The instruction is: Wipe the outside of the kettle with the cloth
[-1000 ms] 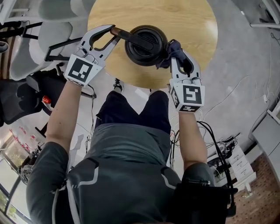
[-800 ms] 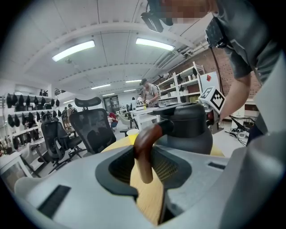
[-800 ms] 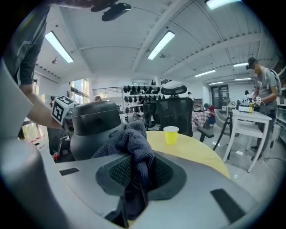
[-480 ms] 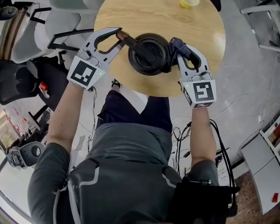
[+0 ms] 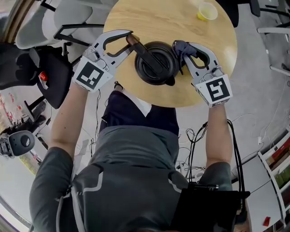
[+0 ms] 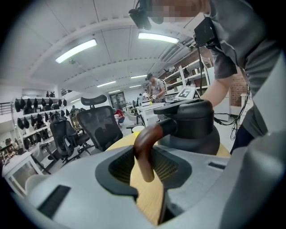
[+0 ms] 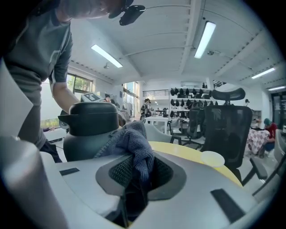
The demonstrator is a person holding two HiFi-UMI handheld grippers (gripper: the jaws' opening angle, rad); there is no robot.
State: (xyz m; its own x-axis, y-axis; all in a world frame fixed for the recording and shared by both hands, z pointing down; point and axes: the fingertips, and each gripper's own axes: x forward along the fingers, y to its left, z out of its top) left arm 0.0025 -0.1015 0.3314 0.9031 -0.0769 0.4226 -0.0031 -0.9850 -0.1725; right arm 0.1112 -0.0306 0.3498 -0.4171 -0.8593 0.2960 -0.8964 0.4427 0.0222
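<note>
Black kettle [image 5: 158, 68] stands upright on the round wooden table [image 5: 172, 20], near its near edge. Left claw [image 5: 129, 41] is closed on the kettle's brown handle [image 6: 144, 147], which sticks out to the left. Right claw [image 5: 183, 49] pinches a dark blue cloth [image 7: 132, 143]; the cloth lies against the kettle's right side. Yellow cup [image 5: 207, 11] sits at the far right, well apart.

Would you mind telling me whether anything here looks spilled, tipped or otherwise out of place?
Nothing stands out. The kettle stands upright on the table, lid on, the left tongs closed on its handle, and the right tongs hold the cloth against its side. No spill shows.
</note>
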